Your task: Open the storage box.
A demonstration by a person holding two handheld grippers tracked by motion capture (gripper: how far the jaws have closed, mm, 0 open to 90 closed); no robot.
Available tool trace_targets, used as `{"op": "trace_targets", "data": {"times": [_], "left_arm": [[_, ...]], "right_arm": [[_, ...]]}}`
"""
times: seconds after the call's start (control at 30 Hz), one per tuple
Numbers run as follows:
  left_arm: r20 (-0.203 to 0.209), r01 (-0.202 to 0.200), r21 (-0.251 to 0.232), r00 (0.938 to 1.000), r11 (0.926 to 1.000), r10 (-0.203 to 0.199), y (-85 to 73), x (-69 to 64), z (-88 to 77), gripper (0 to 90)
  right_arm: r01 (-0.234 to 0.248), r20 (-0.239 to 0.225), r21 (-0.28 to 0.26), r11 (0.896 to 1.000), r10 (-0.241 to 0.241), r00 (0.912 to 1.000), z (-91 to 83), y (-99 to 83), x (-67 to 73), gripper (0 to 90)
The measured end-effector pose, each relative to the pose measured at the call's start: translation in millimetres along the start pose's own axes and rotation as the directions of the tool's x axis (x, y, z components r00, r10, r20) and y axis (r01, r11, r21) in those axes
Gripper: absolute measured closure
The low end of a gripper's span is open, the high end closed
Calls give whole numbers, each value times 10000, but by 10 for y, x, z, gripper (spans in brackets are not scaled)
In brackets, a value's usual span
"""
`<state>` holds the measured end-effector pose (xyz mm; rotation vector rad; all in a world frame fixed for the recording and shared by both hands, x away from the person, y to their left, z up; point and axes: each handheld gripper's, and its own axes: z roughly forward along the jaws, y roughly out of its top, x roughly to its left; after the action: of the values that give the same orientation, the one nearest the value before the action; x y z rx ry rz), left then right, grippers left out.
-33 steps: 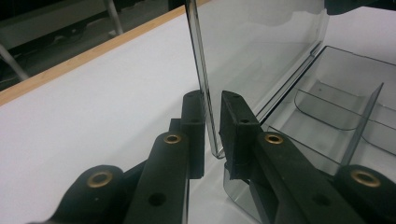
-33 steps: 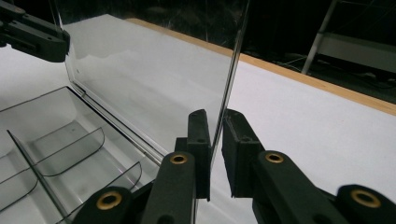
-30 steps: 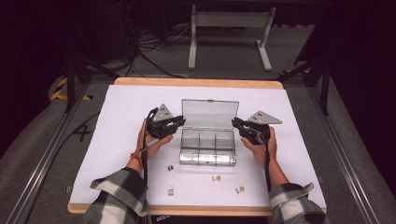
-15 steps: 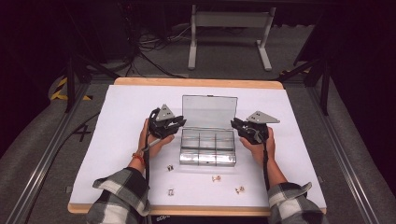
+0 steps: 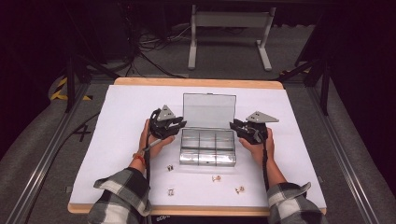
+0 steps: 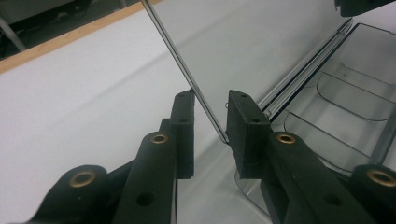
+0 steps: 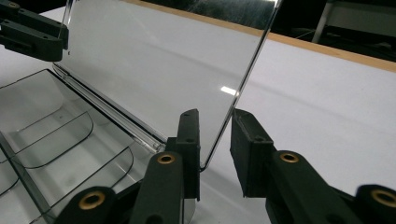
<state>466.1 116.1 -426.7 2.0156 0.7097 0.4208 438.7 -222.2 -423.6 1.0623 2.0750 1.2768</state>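
A clear plastic compartment box [image 5: 208, 148] lies mid-table with its lid [image 5: 208, 109] standing upright. My left gripper [image 5: 180, 124] is at the lid's left edge. In the left gripper view its jaws [image 6: 211, 100] straddle the lid's edge [image 6: 187, 74] and have just been opening, with a gap beside the left pad [image 6: 183, 121]. My right gripper [image 5: 234, 126] is at the lid's right edge. In the right gripper view its jaws [image 7: 215, 116] have also just been opening around the edge [image 7: 243, 70], clear of both pads. The box's compartments [image 7: 56, 130] look empty.
Several small metal parts [image 5: 215, 178] lie loose on the white sheet [image 5: 121, 116] in front of the box. The wooden table edge [image 5: 196, 83] runs along the back. Dark floor, cables and a stand's legs [image 5: 229, 42] lie beyond it.
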Motion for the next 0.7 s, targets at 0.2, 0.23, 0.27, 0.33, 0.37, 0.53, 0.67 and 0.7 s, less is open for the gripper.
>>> {"op": "trace_targets", "data": {"times": [0.2, 0.23, 0.27, 0.33, 0.37, 0.53, 0.67, 0.7], "left_arm": [[44, 139, -82, 9999, 9999, -138, -23, 0, 4, 726], [44, 139, -82, 9999, 9999, -138, -23, 0, 4, 726], [21, 135, -83, 9999, 9999, -135, -24, 0, 3, 726], [-27, 175, -102, 9998, 9998, -175, -28, -1, 3, 727], [-46, 201, -115, 9998, 9997, -201, -32, 0, 5, 728], [-40, 60, -10, 10000, 10000, -60, -36, -21, 28, 748], [-61, -28, 48, 10000, 10000, 28, -32, -29, 29, 750], [-51, -53, 86, 10000, 9999, 54, -31, -25, 24, 749]], "right_arm": [[-200, -98, -32, 9998, 200, 9998, 8, -39, -5, 722], [-200, -98, -32, 9998, 200, 9998, 8, -39, -5, 722], [-199, -88, -29, 9998, 198, 9998, 8, -38, -3, 722], [-233, -81, -22, 9997, 233, 9997, 8, -40, -6, 721], [-238, -57, -18, 9997, 238, 9997, 7, -40, -8, 720], [-140, -9, 129, 9998, 141, 9999, 29, -57, 4, 768], [-31, 33, 191, 9998, 31, 10000, 29, -50, 19, 768], [-31, 42, 187, 9998, 30, 10000, 27, -52, 17, 768]]}}
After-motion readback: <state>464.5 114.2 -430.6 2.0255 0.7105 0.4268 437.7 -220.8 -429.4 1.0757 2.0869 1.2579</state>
